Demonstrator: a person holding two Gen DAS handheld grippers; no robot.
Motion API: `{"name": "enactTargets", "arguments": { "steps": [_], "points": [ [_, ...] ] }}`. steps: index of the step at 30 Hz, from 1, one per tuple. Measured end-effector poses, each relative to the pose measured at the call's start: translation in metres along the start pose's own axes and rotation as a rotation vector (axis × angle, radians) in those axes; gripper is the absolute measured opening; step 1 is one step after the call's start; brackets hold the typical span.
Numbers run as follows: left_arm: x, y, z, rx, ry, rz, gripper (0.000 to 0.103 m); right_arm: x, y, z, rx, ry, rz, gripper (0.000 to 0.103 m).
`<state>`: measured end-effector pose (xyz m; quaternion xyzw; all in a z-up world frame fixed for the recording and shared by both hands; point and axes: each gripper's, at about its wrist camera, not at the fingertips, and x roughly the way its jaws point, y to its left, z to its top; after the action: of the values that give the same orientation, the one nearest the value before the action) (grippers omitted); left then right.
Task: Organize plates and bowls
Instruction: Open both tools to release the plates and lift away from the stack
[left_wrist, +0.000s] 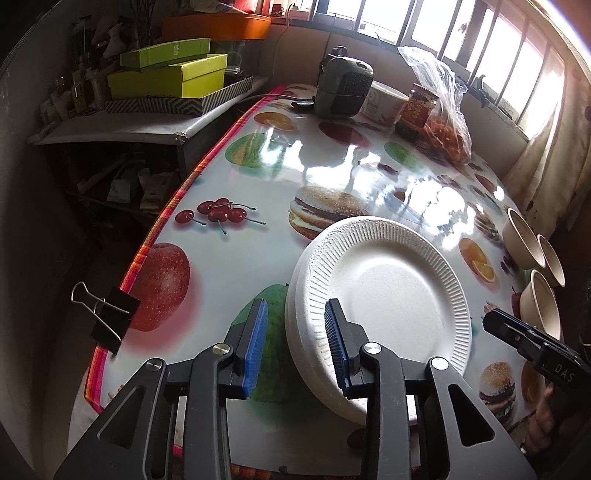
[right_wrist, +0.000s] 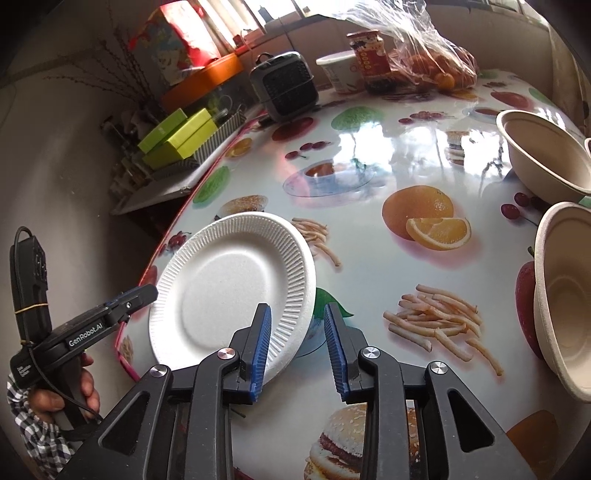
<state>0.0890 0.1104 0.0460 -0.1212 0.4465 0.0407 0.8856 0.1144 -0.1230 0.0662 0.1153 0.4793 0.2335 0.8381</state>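
Plates (left_wrist: 384, 291): a white paper stack sits on the fruit-print table (left_wrist: 266, 177), near its front-left edge.
Left gripper (left_wrist: 297, 347): our jaws stand apart astride the stack's near-left rim, pads not pressing.
Right gripper (right_wrist: 297, 347): our jaws stand open at the stack's right rim, gripping nothing.
Bowls (right_wrist: 554, 236): beige, loose to the right, well apart from the plates.
Risk: we judge a one-sided nudge could slide the light stack toward the edge.
Cause: slick glossy cloth, featherweight plates.
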Motion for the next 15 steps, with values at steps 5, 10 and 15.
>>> {"name": "enactTargets", "arguments": {
  "steps": [5, 10, 15],
  "points": [
    [-0.008, 0.0, 0.003, 0.004, -0.026, 0.026, 0.037, -0.004, 0.004, 0.003, -0.017, -0.024, -0.017, 0.036],
    [-0.015, -0.004, 0.008, 0.015, -0.047, 0.031, 0.038, -0.009, 0.007, 0.005, -0.029, -0.048, -0.035, 0.039],
    [-0.021, -0.019, 0.01, 0.06, -0.077, 0.057, 0.038, -0.016, 0.008, 0.003, -0.041, -0.074, -0.073, 0.046]
  ]
}}
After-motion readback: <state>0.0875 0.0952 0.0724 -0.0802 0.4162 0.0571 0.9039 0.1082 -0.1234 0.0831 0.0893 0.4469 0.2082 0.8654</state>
